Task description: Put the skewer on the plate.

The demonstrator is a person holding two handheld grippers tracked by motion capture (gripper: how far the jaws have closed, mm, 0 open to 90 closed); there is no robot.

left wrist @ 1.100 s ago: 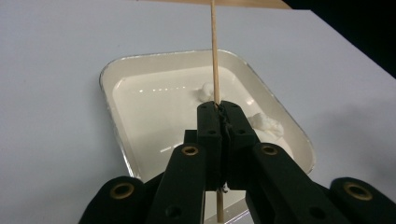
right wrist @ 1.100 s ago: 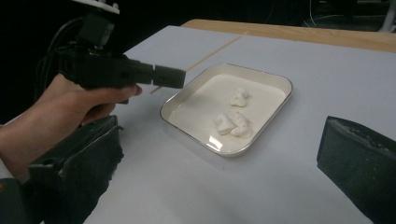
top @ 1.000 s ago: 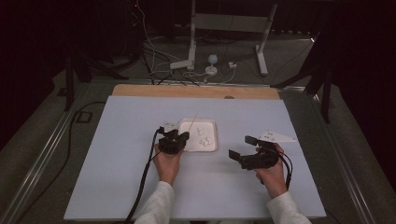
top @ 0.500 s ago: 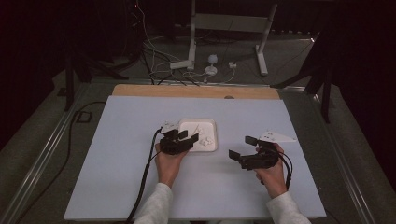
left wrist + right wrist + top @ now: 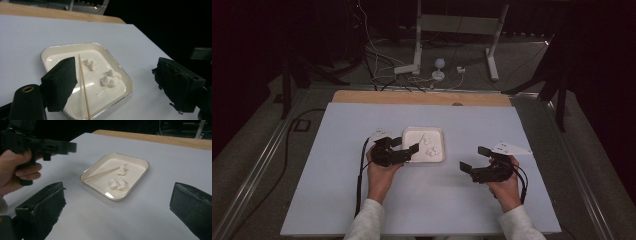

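Currently the wooden skewer [image 5: 83, 87] lies loose in the white tray [image 5: 126, 95], its long axis running from the tray's near rim toward the marshmallow pieces [image 5: 110, 78]. The left gripper [image 5: 404, 150], nearer than the right gripper [image 5: 472, 159], has just been opening its jaws; nothing sits between them. Right jaws stand apart, empty. The skewer lies directly ahead of the left jaws.

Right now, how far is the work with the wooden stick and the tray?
Done: the wooden stick lies in the white tray beside the white pieces, one end on the rim. In hand: nothing; the left gripper has just been opening, with nothing between its jaws, and the right gripper is open. Left: I cannot tell.
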